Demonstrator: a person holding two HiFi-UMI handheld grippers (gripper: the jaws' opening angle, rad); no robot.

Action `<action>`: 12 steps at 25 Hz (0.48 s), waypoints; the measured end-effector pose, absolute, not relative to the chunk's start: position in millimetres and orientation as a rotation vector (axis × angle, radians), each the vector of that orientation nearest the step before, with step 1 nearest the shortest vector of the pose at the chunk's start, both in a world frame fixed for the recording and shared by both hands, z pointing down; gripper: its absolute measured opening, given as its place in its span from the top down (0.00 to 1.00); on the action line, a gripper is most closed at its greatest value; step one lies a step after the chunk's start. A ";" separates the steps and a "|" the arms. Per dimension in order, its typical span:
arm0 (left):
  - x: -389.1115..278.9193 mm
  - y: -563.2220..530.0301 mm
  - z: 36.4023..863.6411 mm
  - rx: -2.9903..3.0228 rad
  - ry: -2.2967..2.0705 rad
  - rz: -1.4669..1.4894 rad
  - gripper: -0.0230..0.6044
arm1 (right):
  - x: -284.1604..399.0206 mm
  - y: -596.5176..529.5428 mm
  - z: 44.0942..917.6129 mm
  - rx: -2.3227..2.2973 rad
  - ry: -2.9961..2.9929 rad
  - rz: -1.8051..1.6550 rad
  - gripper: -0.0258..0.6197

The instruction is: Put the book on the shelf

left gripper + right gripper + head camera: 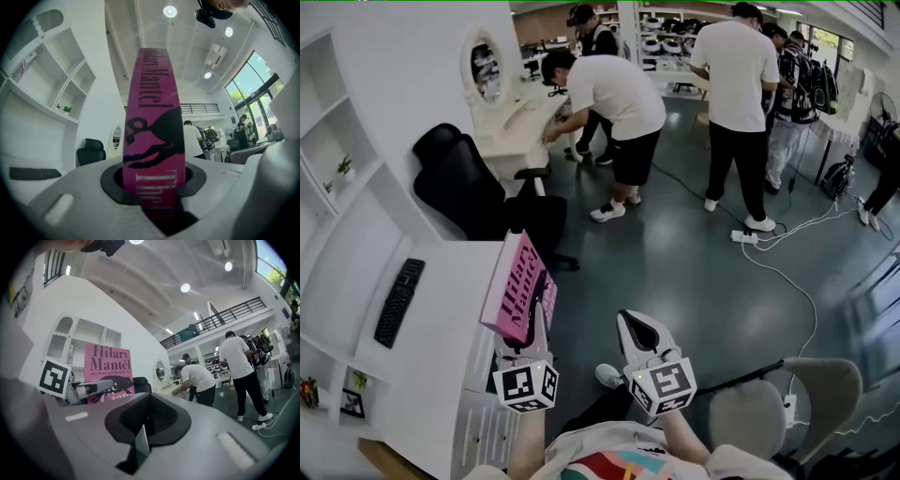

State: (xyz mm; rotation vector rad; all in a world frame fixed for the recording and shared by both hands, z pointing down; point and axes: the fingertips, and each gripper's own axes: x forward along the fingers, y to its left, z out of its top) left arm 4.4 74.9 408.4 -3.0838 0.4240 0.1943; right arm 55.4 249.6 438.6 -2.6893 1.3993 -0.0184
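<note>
A pink book [517,286] with black lettering stands upright above the white desk [441,375], its spine facing the left gripper view [152,117]. My left gripper [530,330] is shut on its lower edge, the pads pressed on both covers [152,190]. In the right gripper view the book's front cover [107,369] shows with the left gripper [89,389] across it. My right gripper [639,336] hangs to the right of the book, jaws together with nothing between them [145,427]. The white shelf unit [337,187] lines the wall on the left [51,84].
A black keyboard [398,300] lies on the desk. A black office chair [478,192] stands behind it and a grey chair [787,403] at lower right. Several people stand farther back [614,103]. A power strip and cables [743,237] lie on the floor.
</note>
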 end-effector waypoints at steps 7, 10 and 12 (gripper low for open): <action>66.3 46.8 419.6 -3.118 0.475 0.185 0.72 | 117.0 237.1 447.4 -2.707 1.404 -0.068 0.96; 90.8 34.0 424.2 -3.121 0.496 0.171 0.72 | 145.1 221.2 449.5 -2.702 1.431 -0.087 0.96; 103.1 24.8 428.0 -3.119 0.523 0.162 0.72 | 162.4 207.2 450.8 -2.687 1.470 -0.103 0.96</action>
